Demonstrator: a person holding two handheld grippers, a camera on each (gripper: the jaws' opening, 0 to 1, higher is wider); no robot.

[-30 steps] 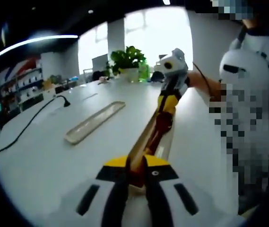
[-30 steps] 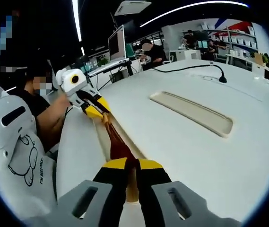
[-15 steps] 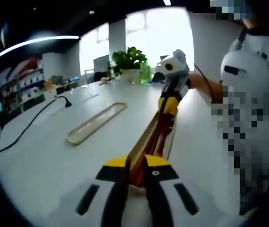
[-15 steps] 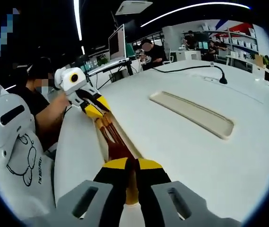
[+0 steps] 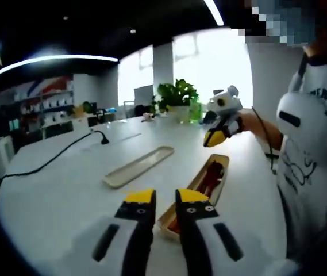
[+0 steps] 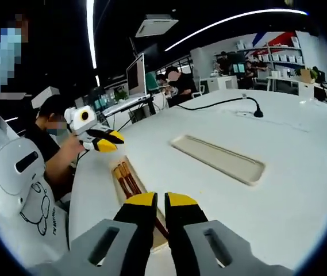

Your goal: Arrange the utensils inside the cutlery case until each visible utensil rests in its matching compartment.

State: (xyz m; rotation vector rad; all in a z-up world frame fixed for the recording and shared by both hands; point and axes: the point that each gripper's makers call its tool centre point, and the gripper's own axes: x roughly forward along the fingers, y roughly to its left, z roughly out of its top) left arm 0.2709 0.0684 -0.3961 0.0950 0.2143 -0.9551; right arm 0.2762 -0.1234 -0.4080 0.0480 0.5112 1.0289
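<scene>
Left gripper (image 5: 164, 202) nearest, raised over table (image 5: 60, 190), jaws narrow, nothing between. Just beyond, case (image 5: 218, 175) open on table; near end hidden behind jaws. Utensils (image 5: 212, 172) inside: reddish-brown sticks, kind hard to tell. Lid (image 5: 140, 165) apart, beside case. Right gripper (image 6: 154, 202) lifted above case (image 6: 130, 179), jaws nearly closed, empty. Utensils (image 6: 126, 178) partly hidden by jaws.

Bare white table (image 5: 54, 201) lies open left of the left gripper (image 5: 164, 198); the cutlery case (image 5: 220, 172) and lid (image 5: 137, 167) lie ahead.
</scene>
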